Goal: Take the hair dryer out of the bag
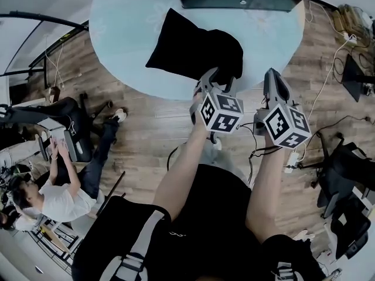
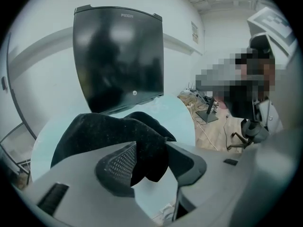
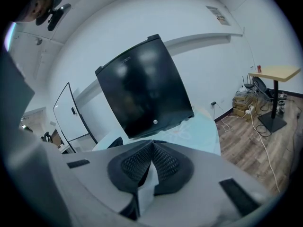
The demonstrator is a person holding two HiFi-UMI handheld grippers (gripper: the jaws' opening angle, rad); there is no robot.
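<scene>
Mesh pads (image 2: 120, 162) of left gripper (image 2: 158, 160) part-way apart, pinching hanging fold of black bag (image 2: 104, 131). Rest of bag flat on pale blue round table (image 2: 177, 110), near its front edge. Right gripper (image 3: 151, 148) clenched tight, nothing between jaws, in air just right of left one, near table edge. Behind bag, dark monitor (image 2: 118, 56), upright. Hair dryer hidden in every view; not possible to tell if inside bag.

Left tongs (image 1: 217, 79) on black bag (image 1: 186, 47) (edge, seemingly).
</scene>
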